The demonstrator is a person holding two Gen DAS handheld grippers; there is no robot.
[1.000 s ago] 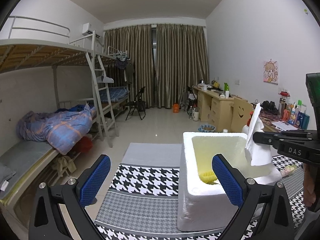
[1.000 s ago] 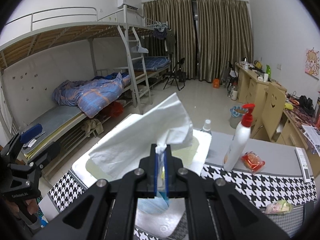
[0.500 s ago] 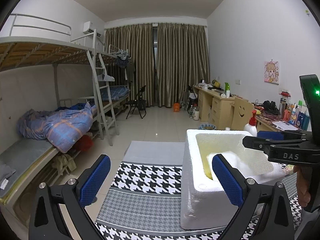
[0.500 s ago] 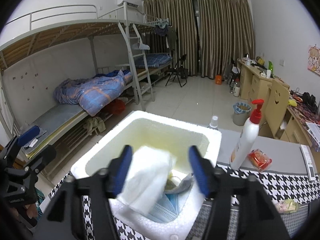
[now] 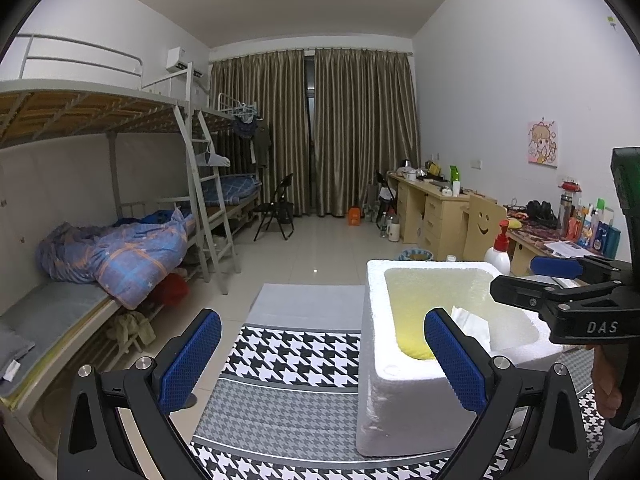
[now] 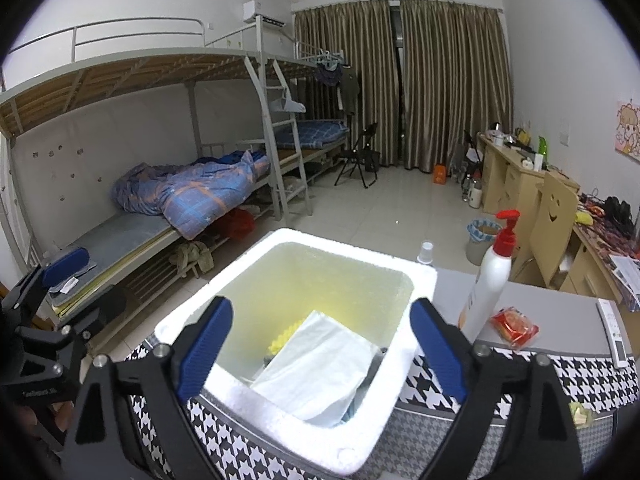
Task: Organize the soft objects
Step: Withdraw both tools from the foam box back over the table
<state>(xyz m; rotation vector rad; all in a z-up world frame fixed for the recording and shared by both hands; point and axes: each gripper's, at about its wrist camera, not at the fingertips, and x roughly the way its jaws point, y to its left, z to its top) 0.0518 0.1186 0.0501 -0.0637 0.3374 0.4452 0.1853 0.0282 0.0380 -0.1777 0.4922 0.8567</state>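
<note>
**Tissue in the foam box, both claws empty**

Table (image 6: 560, 312): grey top with a black-and-white houndstooth cloth over the near part. Dorm room behind, bunk beds along one wall.

White foam box (image 6: 424, 280): stands on the cloth, open top, yellowish inside walls. Sits between the two grippers; seen from both wrist views.

Right gripper (image 6: 320, 340): spread wide, nothing between the blue pads. Hangs over the near rim of the box, looking down into it.

Left gripper (image 5: 320, 356): also wide and empty, held off to the side of the box, over the cloth. Its right pad overlaps the box wall in view; contact cannot be told.

Pump bottle (image 6: 490, 276): white, red head, upright just beside the box. Not soft.

White tissue (image 6: 316, 364): lies inside the box, on top of a pile, flat and slightly tilted. Long axis runs from the near-left corner up toward the far-right wall; one corner points at the far wall. Beneath it, a yellow knobbly item (image 6: 282, 340) and something blue-grey, partly hidden.

Red packet (image 6: 514, 326) and a small pale wrapped item (image 6: 578, 414): out on the table, apart from the box.

Progress, as judged: several soft things are boxed. The two small items outside may be what is left; their softness cannot be confirmed.
</note>
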